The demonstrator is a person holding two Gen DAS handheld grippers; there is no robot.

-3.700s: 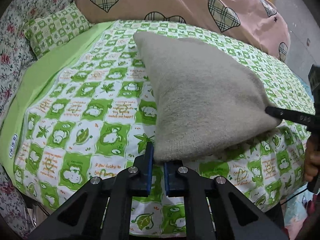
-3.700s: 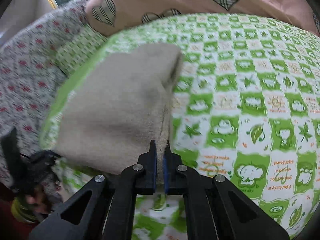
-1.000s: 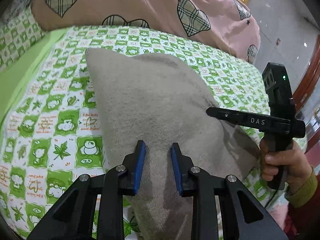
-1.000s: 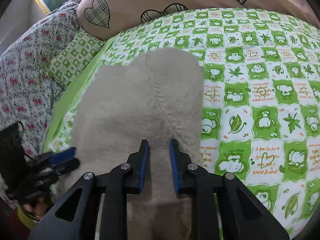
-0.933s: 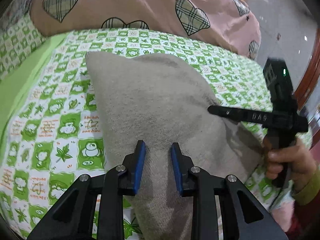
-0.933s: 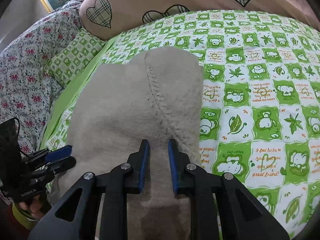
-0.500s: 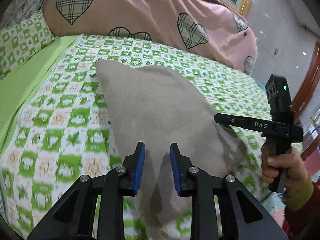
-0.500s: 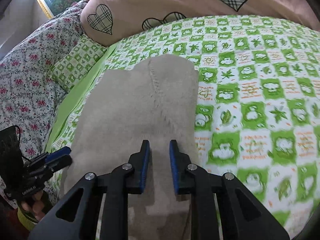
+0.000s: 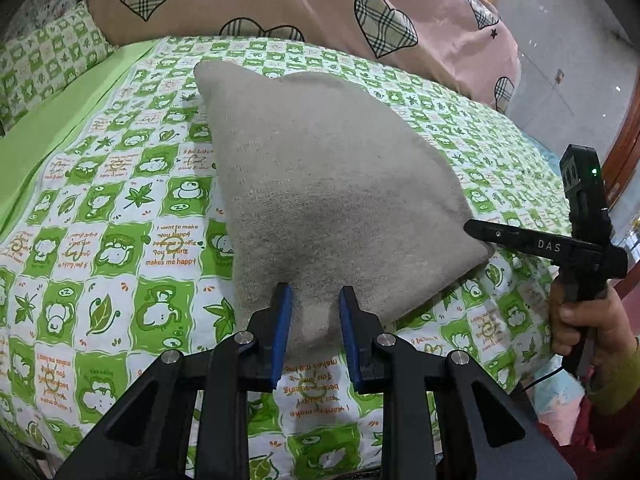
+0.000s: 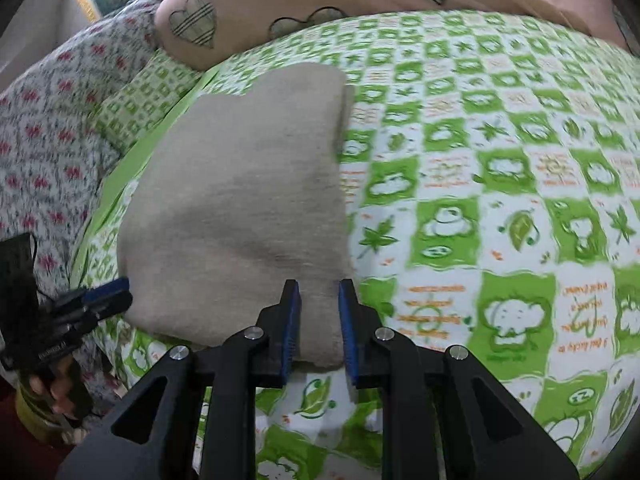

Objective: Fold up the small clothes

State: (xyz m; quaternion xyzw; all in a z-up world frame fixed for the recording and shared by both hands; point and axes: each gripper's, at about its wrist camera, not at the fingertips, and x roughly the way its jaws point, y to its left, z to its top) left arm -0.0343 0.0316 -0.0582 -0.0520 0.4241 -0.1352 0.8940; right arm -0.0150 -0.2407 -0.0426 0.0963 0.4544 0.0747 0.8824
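A grey fleecy garment (image 9: 328, 168) lies folded flat on the green checked bedspread (image 9: 120, 240). My left gripper (image 9: 314, 300) hovers open over the garment's near left corner, and the cloth shows slack between its blue pads. In the right wrist view the same garment (image 10: 240, 200) lies ahead. My right gripper (image 10: 318, 292) is at the near right corner with its jaws opening and cloth lying loose between them. Each gripper appears in the other's view: the right gripper (image 9: 480, 232) at the garment's right corner, the left gripper (image 10: 116, 292) at its left edge.
A pink duvet with checked hearts (image 9: 300, 0) is heaped along the far side of the bed. A green checked pillow (image 9: 44, 60) and floral bedding (image 10: 40, 140) lie at the left. A hand (image 9: 580, 320) holds the right gripper past the bed's near right edge.
Both grippers, shut on the garment's near edge at first, let go. Over the last second both drew back from its middle to its near corners. The right jaws stand a little wider.
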